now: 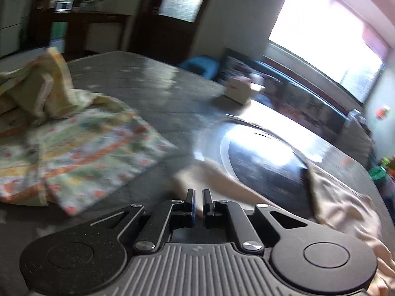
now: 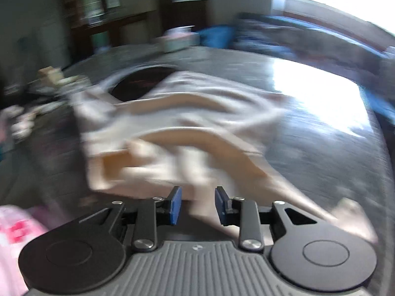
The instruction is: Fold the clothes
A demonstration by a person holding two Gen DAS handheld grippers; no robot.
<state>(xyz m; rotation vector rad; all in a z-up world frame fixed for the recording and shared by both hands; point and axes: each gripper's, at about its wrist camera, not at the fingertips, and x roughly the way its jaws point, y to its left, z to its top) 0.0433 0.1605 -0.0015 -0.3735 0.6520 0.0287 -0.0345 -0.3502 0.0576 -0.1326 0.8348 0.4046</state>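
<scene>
the left gripper sits low over the dark surface, its jaws nearly together with only a thin slot between them. a pale fold of the beige garment lies right at the tips, but blur hides whether cloth is actually pinched there, so it cannot be told whether the grip has taken. the right gripper has its jaws clearly apart, blue pads facing each other, with a rumpled edge of the same beige garment just ahead of and between them.

the step in hand looks like taking hold of the near edge of the garment at two points. to do it well, the right jaws probably need to close on one layer of hem rather than on the bunched fold in front, and the left hold should be confirmed before any lift. both views are smeared, so slowing down before closing seems wise. the two holds should sit well apart along the same edge, so that the cloth hangs flat when raised.

further out, the garment spreads crumpled across the surface and partly covers a dark round inset in it. to the left lies a floral patterned cloth, apart from the beige one, and a pink cloth shows at the right view's near left. a small box stands near the far edge, clear of the work.
</scene>
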